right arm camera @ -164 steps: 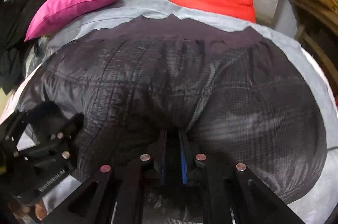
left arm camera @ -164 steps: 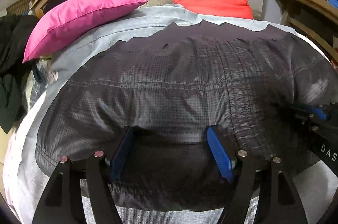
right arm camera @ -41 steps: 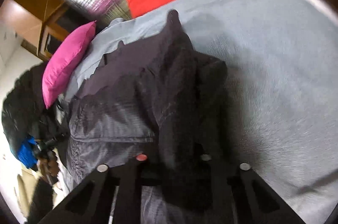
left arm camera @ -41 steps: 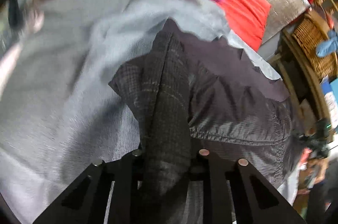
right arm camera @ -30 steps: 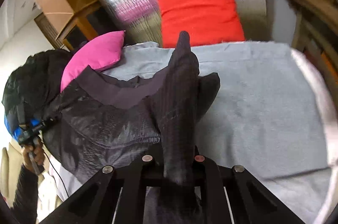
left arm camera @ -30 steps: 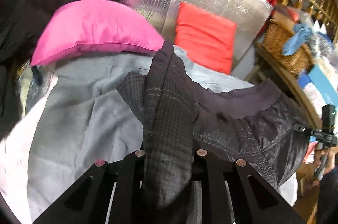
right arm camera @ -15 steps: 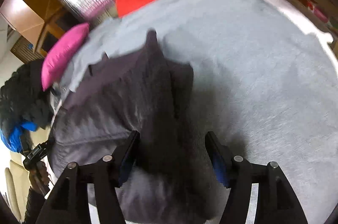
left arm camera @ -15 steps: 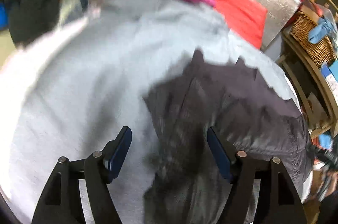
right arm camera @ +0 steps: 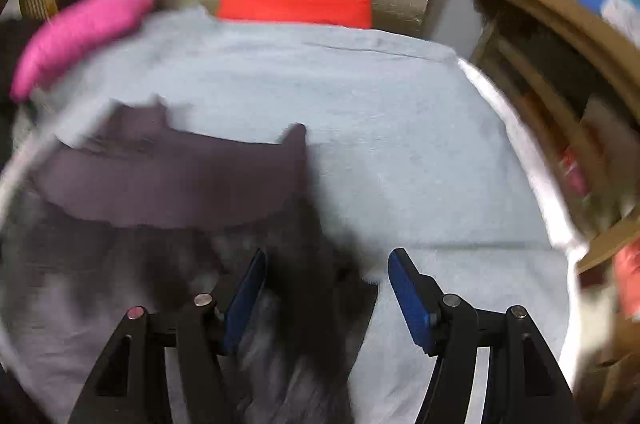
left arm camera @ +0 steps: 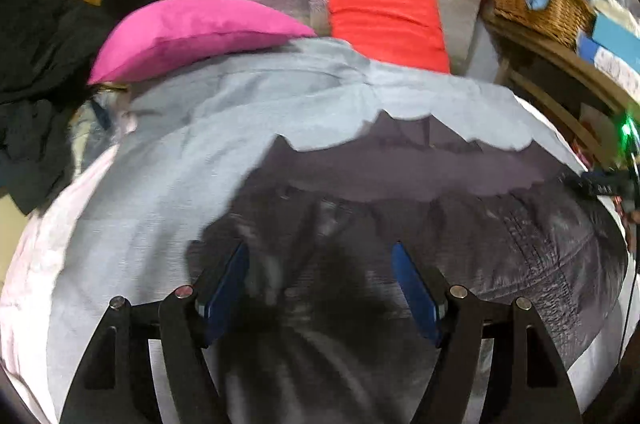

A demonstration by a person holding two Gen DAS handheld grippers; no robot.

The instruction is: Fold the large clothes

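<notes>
Judging from the sheen and fine grid weave, dark garment (left arm camera: pixel 460 248) likely thin, light, soft and somewhat slick; apt to slide and billow, not to hold a crease unaided. Lying flat on grey bed cover (left arm camera: pixel 168 176), folded over itself, matte waistband-like band (right arm camera: pixel 172 180) at the far edge. Left tool (left arm camera: pixel 320 278) spread wide over the garment's near left part, gripping nothing. Right tool (right arm camera: pixel 326 278) likewise spread, straddling the garment's near right edge, 1 blue pad over cloth, the other over bare cover. Best hold, probably: near corners or the thicker band, pinching 2 layers together so the slick fabric does not slip out. Near hem cut off behind both tools; right view heavily blurred, layer count hard to tell. Beyond the garment, pink pillow (left arm camera: pixel 192 32), red cushion (left arm camera: pixel 386 20) and wicker basket (left arm camera: pixel 540 8).
</notes>
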